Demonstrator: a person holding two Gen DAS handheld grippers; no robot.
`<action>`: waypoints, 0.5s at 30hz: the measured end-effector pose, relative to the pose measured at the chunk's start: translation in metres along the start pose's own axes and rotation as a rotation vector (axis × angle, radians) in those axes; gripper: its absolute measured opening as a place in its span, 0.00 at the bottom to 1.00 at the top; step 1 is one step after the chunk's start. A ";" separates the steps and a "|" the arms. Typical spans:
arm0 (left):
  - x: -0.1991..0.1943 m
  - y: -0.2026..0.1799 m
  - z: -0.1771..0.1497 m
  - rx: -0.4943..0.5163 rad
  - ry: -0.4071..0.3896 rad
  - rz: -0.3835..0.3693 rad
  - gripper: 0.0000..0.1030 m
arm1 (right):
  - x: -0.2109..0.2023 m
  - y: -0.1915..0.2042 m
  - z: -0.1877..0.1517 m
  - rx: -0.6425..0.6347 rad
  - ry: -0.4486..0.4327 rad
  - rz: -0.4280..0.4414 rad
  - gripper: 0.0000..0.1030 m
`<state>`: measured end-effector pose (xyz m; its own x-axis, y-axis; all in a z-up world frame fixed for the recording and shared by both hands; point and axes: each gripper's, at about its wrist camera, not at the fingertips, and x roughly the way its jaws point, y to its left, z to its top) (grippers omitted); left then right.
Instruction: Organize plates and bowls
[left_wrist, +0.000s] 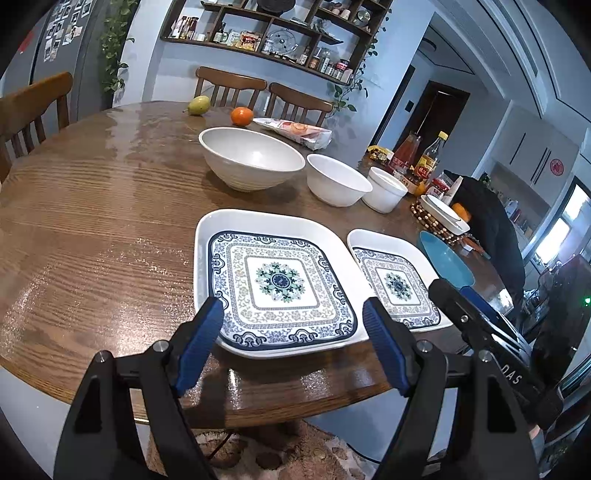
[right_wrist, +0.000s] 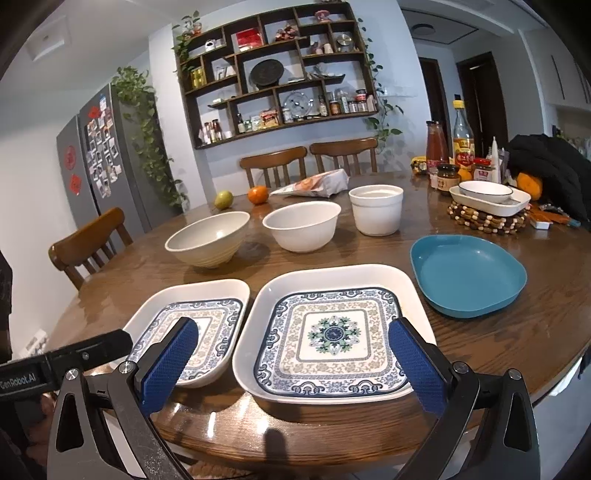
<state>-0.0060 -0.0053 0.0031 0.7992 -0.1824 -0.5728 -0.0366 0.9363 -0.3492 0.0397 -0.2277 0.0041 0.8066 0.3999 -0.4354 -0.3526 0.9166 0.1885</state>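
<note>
Two patterned plates (left_wrist: 277, 280) (left_wrist: 397, 282) lie side by side, the smaller's near corner hidden behind the right gripper (right_wrist: 291, 363). Both grippers, left (left_wrist: 293, 341) included, gape empty.

This is a lived-in home, the dining corner of a kitchen. Straight ahead of the tongs spreads a round wooden dining table (right_wrist: 110, 295) laid with plates and bowls, with wooden chairs (right_wrist: 275, 166) pulled up on its far side. Beyond those, a dark wall shelf (right_wrist: 273, 74) holds sauce bottles, jars and ornaments, and ivy trails off it. Off to the left stands a grey fridge (right_wrist: 92, 155) plastered with photos and red paper cut-outs. To the right, condiment bottles (right_wrist: 463, 140) crowd the table edge beside a beaded trivet (right_wrist: 487, 219), and dark doorways (right_wrist: 476, 92) open further into the flat.
</note>
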 end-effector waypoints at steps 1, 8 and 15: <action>0.000 0.001 0.000 -0.001 0.000 0.002 0.74 | 0.000 -0.001 0.000 0.004 0.001 0.000 1.00; -0.002 0.005 0.001 0.002 0.002 -0.010 0.74 | 0.000 0.000 0.001 -0.004 0.001 -0.045 1.00; -0.006 0.015 0.000 -0.019 -0.008 0.026 0.74 | 0.003 0.006 0.004 0.000 -0.002 -0.025 0.96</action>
<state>-0.0119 0.0099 0.0013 0.8024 -0.1557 -0.5761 -0.0685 0.9350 -0.3481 0.0418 -0.2210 0.0070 0.8158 0.3772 -0.4384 -0.3327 0.9261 0.1778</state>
